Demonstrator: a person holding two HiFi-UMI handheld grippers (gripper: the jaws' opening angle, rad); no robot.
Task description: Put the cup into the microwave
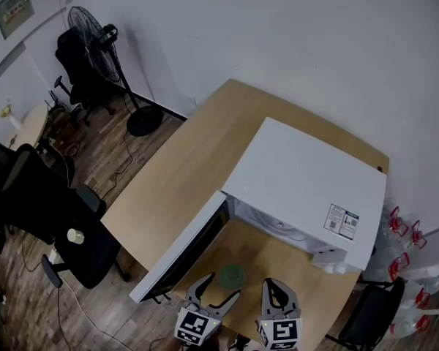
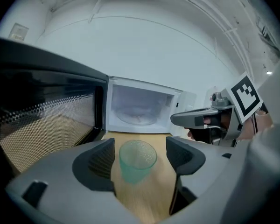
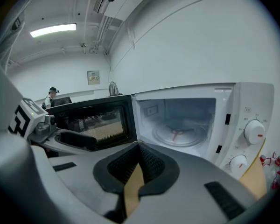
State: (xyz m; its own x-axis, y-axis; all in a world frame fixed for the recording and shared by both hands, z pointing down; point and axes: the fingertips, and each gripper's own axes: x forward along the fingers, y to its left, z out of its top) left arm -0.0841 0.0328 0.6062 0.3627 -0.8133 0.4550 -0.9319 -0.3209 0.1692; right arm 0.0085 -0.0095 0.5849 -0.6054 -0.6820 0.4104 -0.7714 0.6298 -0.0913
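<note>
Flanking a translucent green cup (image 2: 137, 160) without touching it, the left gripper's (image 2: 140, 154) jaws stand wide apart. The cup stands upright on the wooden table (image 1: 177, 168), low in the head view, just before the white microwave's (image 1: 307, 189) open cavity. The right gripper (image 3: 139, 146), at lower right, has its jaws closed together on nothing. The microwave door (image 1: 181, 253) swings out to lower left, and the glass turntable (image 3: 179, 134) shows inside.
</note>
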